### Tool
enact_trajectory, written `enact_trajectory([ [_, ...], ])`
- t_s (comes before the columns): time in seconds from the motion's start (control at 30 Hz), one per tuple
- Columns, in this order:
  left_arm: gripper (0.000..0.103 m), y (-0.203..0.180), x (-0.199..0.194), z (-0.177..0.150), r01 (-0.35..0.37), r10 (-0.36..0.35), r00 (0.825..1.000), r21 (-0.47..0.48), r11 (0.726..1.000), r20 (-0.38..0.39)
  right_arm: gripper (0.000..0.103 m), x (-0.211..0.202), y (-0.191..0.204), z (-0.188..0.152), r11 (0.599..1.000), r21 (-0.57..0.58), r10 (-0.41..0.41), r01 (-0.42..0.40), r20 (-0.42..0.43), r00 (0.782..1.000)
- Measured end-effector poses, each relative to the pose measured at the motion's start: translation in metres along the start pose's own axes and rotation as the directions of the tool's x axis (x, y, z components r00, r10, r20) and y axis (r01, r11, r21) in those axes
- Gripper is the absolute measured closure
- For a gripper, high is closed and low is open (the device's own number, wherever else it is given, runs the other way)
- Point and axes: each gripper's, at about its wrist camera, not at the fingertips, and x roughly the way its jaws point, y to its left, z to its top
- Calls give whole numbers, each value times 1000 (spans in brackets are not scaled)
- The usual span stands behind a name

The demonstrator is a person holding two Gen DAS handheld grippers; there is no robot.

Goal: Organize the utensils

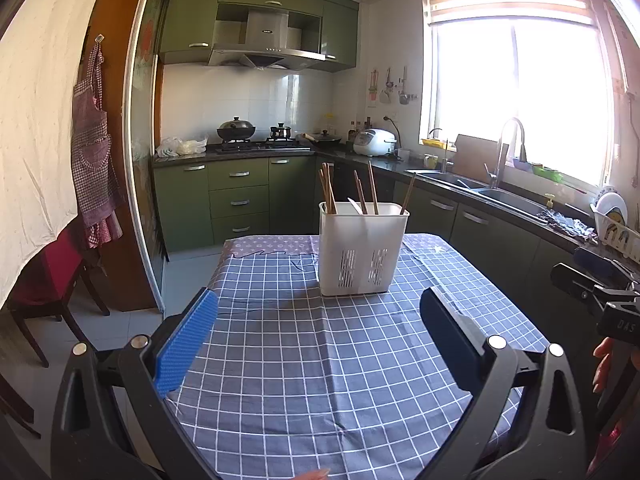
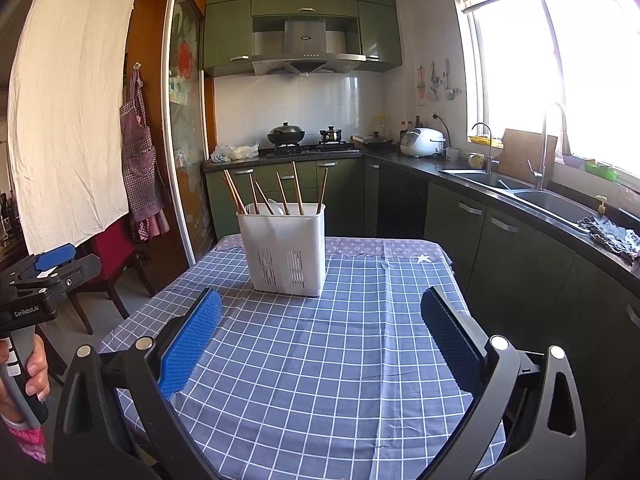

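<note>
- The left claw (image 1: 318,322) hangs low over the near part of the tabletop (image 1: 360,380), its jaws spread wide and nothing between them; only checked cloth shows in the gap.
- Seen from the left wrist, the white utensil holder (image 1: 362,248) stands upright at about 12 o'clock from that claw, toward the far end of the tabletop and well apart from the pads.
- Wooden chopsticks (image 1: 329,190) poke up out of the holder, a bunch at its left corner and single sticks leaning along the rest of the rim; a pale utensil (image 1: 356,205), probably a spoon, lies among them.
- The right claw (image 2: 320,320) is likewise wide open and empty, held above the cloth, with the holder at about 11 o'clock from it.
- From the right wrist the sticks (image 2: 298,188) fan out across the holder in no clear grouping, and whether it has inner compartments cannot be made out.
- No loose utensil shows anywhere on the cloth in either view.
- My reading is that gathering is finished, since everything visible already sits in the holder and both claws are idle.
- What may remain is tidying: bringing the scattered sticks together in one part of the holder, if the task demands that. Otherwise the job looks essentially done.
</note>
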Motion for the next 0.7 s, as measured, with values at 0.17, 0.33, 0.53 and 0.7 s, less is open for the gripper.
enact_trajectory([
  [0.17,7,0,0,0,-4,4,1000,1,1000,3,5,3,-1,-1,1000,-4,0,0,-8,1000],
  [0.33,7,0,1,0,-1,1,1000,5,1000,-4,5,4,0,-1,1000,-5,0,-1,-9,1000],
  [0.53,7,-1,1,0,-5,5,1000,9,1000,-4,5,5,-1,-2,1000,-7,0,0,-15,1000],
  [0.7,7,-2,4,-1,1,-1,1000,5,1000,-16,5,6,0,-2,1000,-8,1,-1,-18,1000],
])
